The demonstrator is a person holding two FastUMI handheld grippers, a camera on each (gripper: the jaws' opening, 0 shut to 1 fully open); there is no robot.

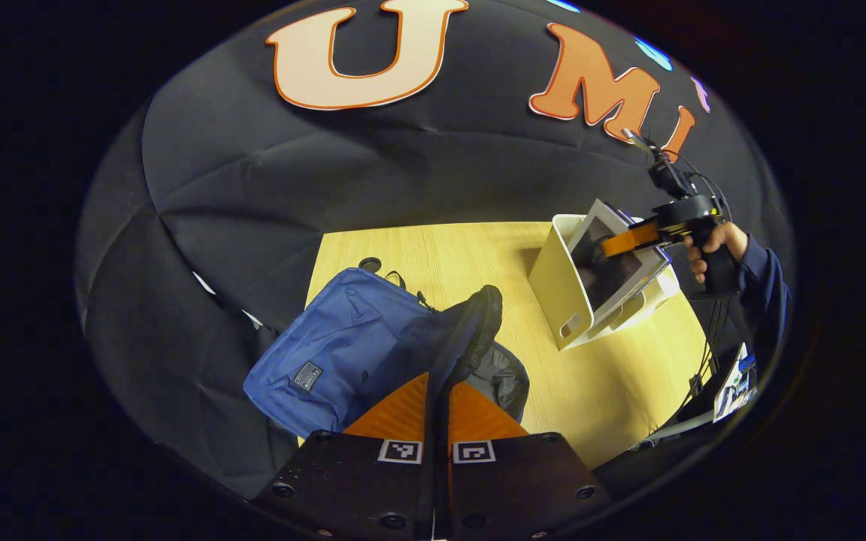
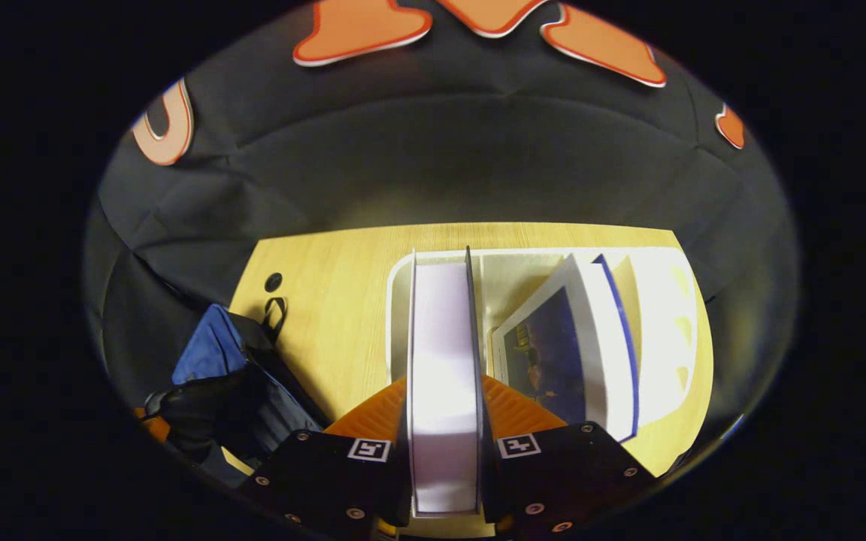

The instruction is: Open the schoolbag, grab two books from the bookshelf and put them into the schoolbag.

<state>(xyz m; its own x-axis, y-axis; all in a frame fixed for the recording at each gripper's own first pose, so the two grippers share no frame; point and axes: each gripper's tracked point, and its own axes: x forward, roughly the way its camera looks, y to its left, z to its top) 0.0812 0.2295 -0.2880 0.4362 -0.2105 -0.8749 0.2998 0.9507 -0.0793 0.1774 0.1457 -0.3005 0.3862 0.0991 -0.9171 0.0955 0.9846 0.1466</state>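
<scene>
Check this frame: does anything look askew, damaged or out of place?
Only one thing: the second book leans tilted inside the white bookshelf rather than upright. The right gripper is pinching the first book, and the left gripper is holding the schoolbag flap; nothing spilled.

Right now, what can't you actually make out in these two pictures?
- Schoolbag interior, left gripper view: the raised flap pinched in the left gripper hides it.
- Held book cover, right gripper view: edge-on between the right gripper fingers.
- Bookshelf bottom, right gripper view: a leaning book covers it.
</scene>
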